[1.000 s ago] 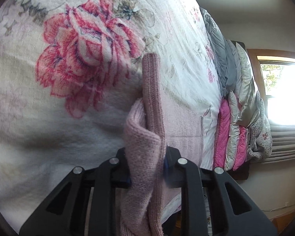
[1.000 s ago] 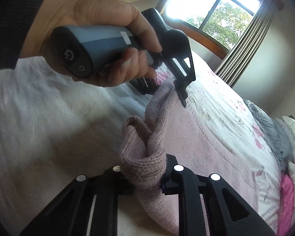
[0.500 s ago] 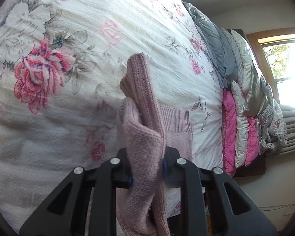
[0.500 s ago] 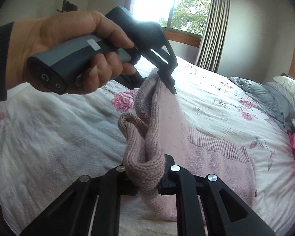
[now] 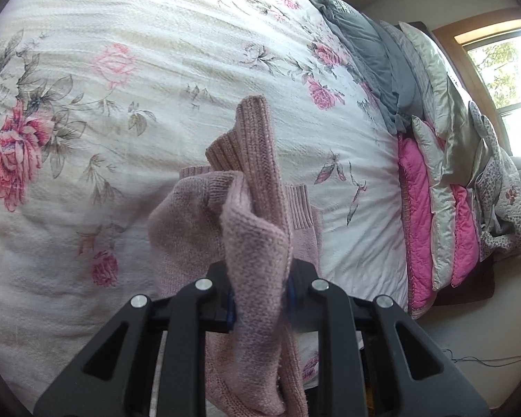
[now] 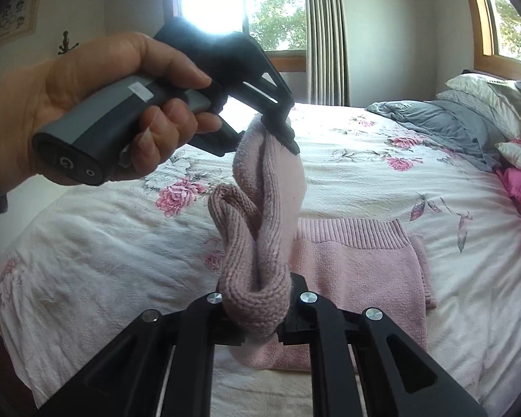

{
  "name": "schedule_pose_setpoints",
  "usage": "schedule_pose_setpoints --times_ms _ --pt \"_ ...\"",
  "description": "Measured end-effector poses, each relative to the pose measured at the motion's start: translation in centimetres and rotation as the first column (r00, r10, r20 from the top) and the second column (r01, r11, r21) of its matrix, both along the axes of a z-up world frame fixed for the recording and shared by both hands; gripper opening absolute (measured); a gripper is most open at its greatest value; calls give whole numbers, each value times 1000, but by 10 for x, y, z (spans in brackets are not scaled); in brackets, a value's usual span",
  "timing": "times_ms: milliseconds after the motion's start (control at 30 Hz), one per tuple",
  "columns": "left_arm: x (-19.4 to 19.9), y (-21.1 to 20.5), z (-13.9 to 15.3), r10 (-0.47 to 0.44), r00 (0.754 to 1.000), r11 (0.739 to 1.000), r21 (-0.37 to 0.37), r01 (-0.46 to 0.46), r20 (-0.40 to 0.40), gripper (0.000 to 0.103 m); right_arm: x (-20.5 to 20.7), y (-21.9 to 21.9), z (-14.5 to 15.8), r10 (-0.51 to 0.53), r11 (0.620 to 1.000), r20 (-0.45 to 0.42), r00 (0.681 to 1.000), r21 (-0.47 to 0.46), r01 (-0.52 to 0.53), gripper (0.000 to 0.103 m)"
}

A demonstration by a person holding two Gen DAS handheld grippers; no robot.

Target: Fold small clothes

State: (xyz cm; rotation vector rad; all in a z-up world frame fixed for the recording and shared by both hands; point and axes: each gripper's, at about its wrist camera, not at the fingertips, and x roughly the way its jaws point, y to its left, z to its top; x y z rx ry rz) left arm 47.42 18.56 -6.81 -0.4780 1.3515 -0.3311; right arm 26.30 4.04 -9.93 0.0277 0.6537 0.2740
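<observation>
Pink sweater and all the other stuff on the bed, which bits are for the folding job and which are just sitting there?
For the job:
- pink sweater
- left gripper, clamped on it
- right gripper, clamped on it

Just lying about:
- floral bedspread
- grey blanket
- pink quilt
- pillows

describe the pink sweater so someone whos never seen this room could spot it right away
Start at the big bed with the white rose-print bedspread. In its middle lies a pale pink knitted sweater with a ribbed hem, one edge lifted and pinched by the left gripper and right gripper. Unlike the hot-pink quilted pillows at the headboard, it is soft, dusty-pink wool knit.
</observation>
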Motion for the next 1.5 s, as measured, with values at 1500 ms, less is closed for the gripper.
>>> schedule_pose_setpoints --times_ms 1500 --pt "18 -219 -101 -133 991 871 478 110 15 18 -3 -180 -111 -117 895 -229 966 398 203 11"
